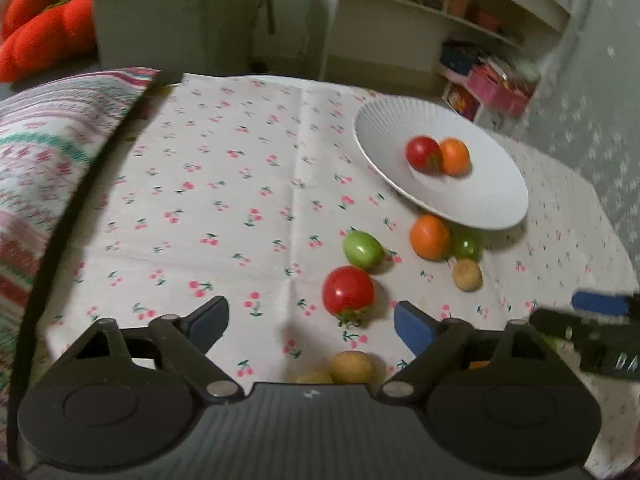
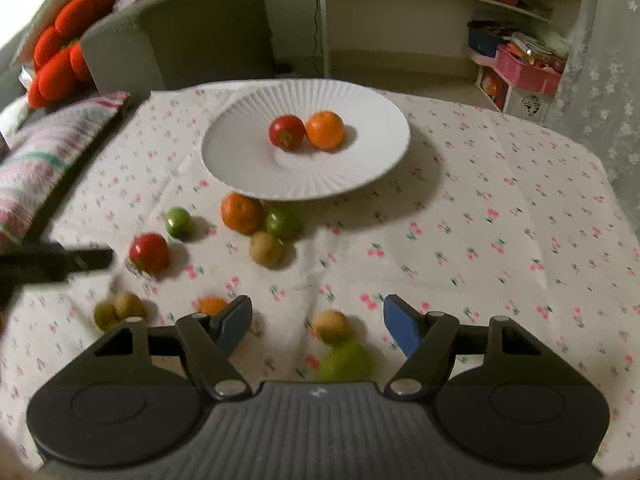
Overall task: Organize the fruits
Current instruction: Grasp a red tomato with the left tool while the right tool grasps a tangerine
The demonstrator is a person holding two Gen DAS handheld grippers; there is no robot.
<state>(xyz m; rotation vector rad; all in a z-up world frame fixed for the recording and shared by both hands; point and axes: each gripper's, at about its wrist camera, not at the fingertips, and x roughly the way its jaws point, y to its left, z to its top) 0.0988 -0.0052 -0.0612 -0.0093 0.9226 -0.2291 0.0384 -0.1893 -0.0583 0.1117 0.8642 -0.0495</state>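
Observation:
A white ribbed plate holds a red tomato and an orange. Loose on the cherry-print cloth lie a red tomato, a green tomato, an orange and several small tan fruits. My left gripper is open, and the red tomato sits just ahead of its gap, untouched. My right gripper is open over a tan fruit and a green fruit. Both lie between its blue pads, and neither pad touches them.
A patterned cushion lies along the table's left edge. Behind the table stand a grey sofa with red cushions and a white shelf unit. The left gripper's finger reaches in at the left of the right wrist view.

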